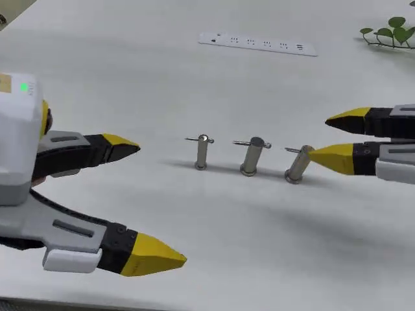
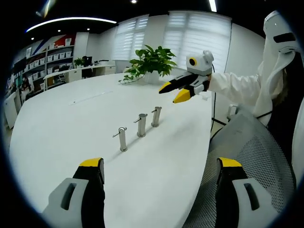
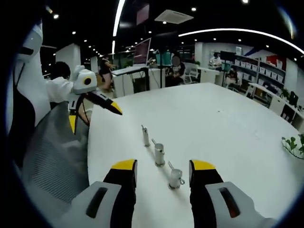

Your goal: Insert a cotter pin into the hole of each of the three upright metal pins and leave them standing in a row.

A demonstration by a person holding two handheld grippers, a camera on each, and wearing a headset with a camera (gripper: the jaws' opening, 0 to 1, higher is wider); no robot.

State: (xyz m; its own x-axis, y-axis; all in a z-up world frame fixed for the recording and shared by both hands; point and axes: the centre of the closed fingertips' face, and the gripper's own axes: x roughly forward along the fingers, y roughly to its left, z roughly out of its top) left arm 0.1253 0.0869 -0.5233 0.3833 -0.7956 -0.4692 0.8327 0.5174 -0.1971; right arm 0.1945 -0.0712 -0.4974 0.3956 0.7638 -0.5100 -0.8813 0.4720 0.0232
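Three short metal pins stand in a row on the white table (image 1: 214, 240): the left pin (image 1: 201, 154), the middle pin (image 1: 250, 157) and the right pin (image 1: 298, 165), which looks slightly tilted. A thin cotter pin (image 1: 194, 138) pokes through the top of each. My right gripper (image 1: 321, 137) is open, its lower fingertip right beside the right pin's top. In the right gripper view that pin (image 3: 175, 178) sits between the jaws, just ahead of them. My left gripper (image 1: 152, 204) is open and holds nothing, well left of the row (image 2: 141, 125).
A white power strip (image 1: 258, 43) lies at the back of the table. A potted plant (image 1: 392, 32) stands at the far right corner. A mesh chair (image 2: 247, 142) is at the table's near edge.
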